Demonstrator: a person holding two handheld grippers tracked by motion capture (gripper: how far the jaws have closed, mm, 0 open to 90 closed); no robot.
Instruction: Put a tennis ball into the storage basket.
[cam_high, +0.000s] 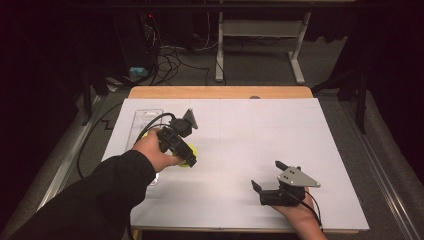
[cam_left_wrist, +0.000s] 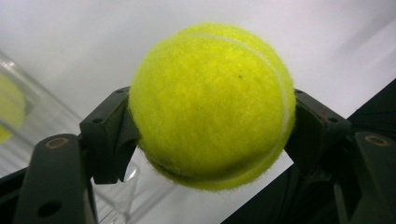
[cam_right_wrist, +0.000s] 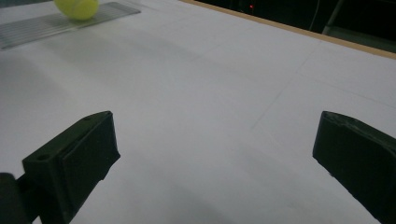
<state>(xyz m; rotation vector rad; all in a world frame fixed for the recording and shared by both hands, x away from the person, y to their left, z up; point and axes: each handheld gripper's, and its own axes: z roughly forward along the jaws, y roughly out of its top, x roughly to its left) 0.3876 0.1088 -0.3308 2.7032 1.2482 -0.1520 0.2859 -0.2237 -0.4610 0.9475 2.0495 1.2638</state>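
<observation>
Left gripper view: tennis ball (cam_left_wrist: 212, 105) clamped btwn the two black jaws of the left hand-held gripper (cam_left_wrist: 212, 135), pads pressing on opposite sides, roughly at its widest part.
High view: left hand-held gripper (cam_high: 186, 159) at left side of the white worktop (cam_high: 240, 145), ball (cam_high: 189, 155) peeking out yellow under the jaws, beside the clear plastic tray (cam_high: 145, 117); can't tell if ball is lifted or touching the sheet.
2nd ball: sits on the clear tray, seen far off in right gripper view (cam_right_wrist: 77, 7).
Right hand-held gripper: (cam_high: 270, 176) near front right of worktop, jaws wide apart, nothing btwn them (cam_right_wrist: 215, 144), well apart from the left one.
Handling (judgement): ball is light, felt-covered, springy; fuzz gives good friction so slip unlikely, but round shape can squirt out if pinched off-centre.
Where to grip: across the middle, pads opposite each other, as now; moderate squeeze is enough, it dents a bit & recovers.
Fragility: none really; if dropped it bounces & rolls away.
</observation>
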